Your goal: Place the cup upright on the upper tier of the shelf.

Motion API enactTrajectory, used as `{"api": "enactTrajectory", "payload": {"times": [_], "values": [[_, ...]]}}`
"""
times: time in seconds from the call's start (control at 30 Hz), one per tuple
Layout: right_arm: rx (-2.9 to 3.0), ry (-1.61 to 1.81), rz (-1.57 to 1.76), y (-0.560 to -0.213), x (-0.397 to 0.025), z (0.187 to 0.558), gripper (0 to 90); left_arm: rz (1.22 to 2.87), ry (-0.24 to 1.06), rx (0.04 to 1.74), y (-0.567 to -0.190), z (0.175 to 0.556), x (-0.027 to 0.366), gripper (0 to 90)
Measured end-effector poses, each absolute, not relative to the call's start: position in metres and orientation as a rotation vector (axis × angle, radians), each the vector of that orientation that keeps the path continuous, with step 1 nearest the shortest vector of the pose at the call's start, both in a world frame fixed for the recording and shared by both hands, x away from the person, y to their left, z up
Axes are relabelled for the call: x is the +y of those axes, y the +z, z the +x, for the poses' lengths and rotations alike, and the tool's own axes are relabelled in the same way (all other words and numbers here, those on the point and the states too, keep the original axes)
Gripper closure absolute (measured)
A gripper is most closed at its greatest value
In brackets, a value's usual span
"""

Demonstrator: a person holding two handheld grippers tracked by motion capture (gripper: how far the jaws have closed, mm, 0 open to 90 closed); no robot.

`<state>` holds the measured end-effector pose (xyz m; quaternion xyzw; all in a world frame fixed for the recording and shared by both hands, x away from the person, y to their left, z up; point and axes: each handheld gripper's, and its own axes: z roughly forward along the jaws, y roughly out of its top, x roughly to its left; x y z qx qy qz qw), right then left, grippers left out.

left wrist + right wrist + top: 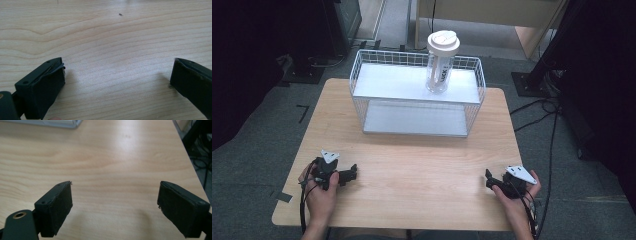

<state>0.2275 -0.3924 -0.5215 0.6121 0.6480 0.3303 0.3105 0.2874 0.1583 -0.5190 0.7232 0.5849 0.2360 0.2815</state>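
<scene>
Both grippers, left (353,171) and right (488,178), rest on table (422,165), jaws apart, empty. Bottle (441,62) stands tall on basket (417,82) shelf (top-heavy lid): a careless reach could topple it.

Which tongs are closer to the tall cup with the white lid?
Right. The right tongs sit near the table's front edge, almost below the cup on the wire rack; the left tongs sit farther off to its left.

One light wooden tabletop (412,165) carries one white wire two-tier basket rack (362,75). One clear plastic tumbler with a white lid (441,62) stands on it. Two black handheld grippers: left (349,173), right (490,181).
</scene>
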Motion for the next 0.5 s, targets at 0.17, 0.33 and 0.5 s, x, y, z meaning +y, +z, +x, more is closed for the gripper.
{"api": "enactTrajectory", "payload": {"times": [0.17, 0.33, 0.5], "values": [[1.815, 0.821, 1.683, -0.5251, -0.3912, 0.2351, 13.6, 1.937, 0.632, 1.567, -0.5191, 0.2874, 0.1583, 0.0], [1.842, 0.821, 1.679, -0.5254, -0.3902, 0.2369, 8.9, 1.936, 0.631, 1.567, -0.5190, 0.2873, 0.1584, 0.0], [1.842, 0.820, 1.679, -0.5254, -0.3901, 0.2369, 8.9, 1.937, 0.632, 1.567, -0.5190, 0.2874, 0.1583, 0.0]]}}
